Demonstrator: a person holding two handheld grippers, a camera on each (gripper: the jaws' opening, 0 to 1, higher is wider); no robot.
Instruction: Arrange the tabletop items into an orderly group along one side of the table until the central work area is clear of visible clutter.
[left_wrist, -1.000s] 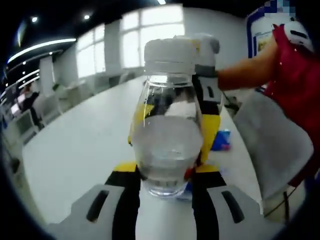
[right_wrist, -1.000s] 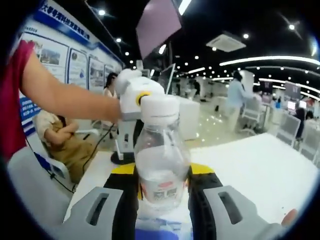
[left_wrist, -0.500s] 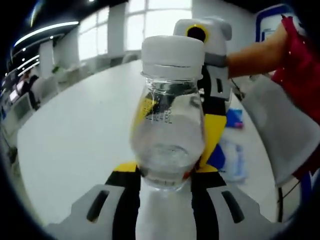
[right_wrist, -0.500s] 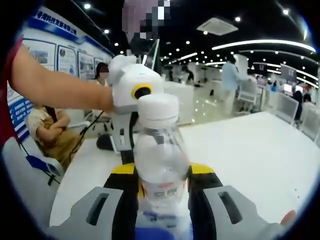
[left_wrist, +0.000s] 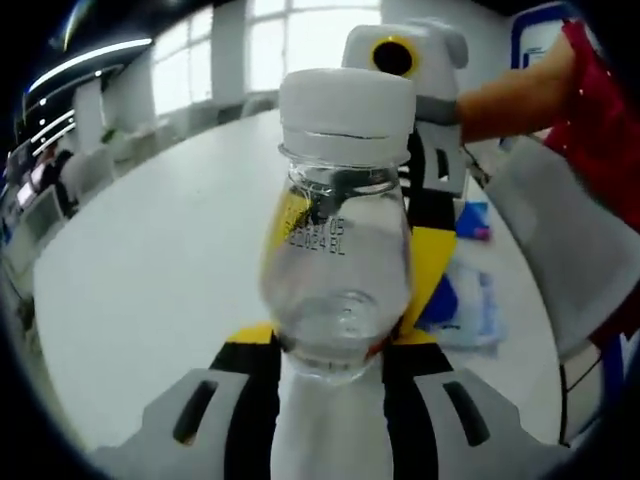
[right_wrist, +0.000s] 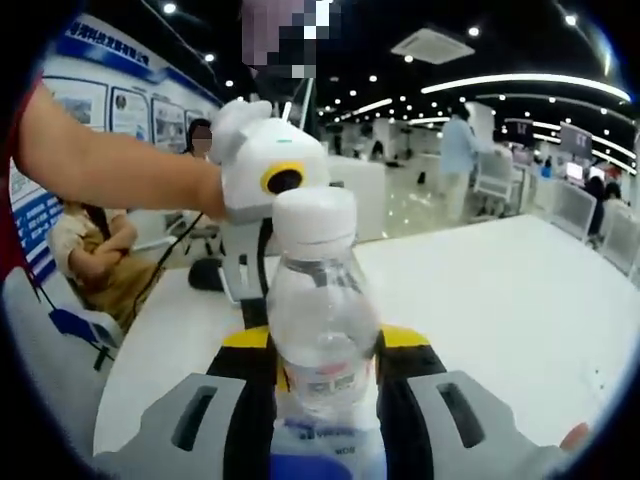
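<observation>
Two grippers are pinched on one clear bottle (left_wrist: 340, 250), held above the table (left_wrist: 150, 290): the left gripper (left_wrist: 335, 365) and right gripper (right_wrist: 325, 370) from opposite sides. Carrying appears in hand; next, it should be stood near an edge, beside the blue packet (left_wrist: 465, 305).

A clear bottle (left_wrist: 338, 270) with a white cap is standing upright between the left jaws, a printed date code showing on its shoulder. A second clear, white-capped bottle (right_wrist: 320, 330) is sitting upright between the right jaws, wearing a label with red print low down.
</observation>
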